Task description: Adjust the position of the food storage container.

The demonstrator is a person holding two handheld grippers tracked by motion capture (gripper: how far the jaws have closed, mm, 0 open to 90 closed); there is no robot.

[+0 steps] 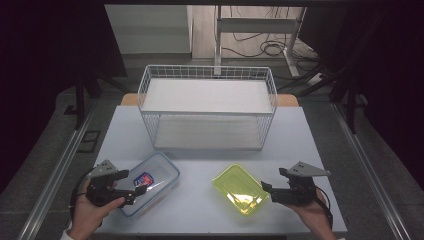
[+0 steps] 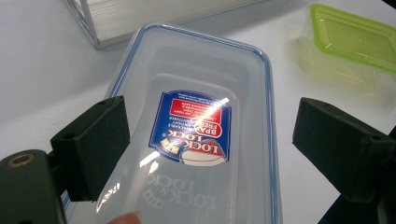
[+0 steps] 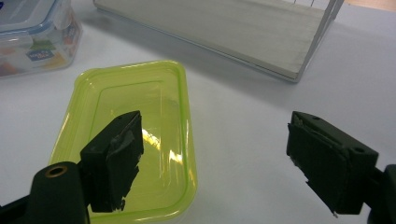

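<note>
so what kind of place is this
Probably a lab or recording workspace, not a kitchen: a pale table holding a wire basket and two food containers, dark curtains around it, and loose cables on the floor behind.

Wire basket [image 1: 207,107] at tabletop [image 1: 295,145] rear. Blue-rimmed clear container [image 1: 150,182] front left, left gripper [image 1: 131,189] at it, open. Green-lidded container [image 1: 241,189] beside open right gripper [image 1: 266,192].
</note>
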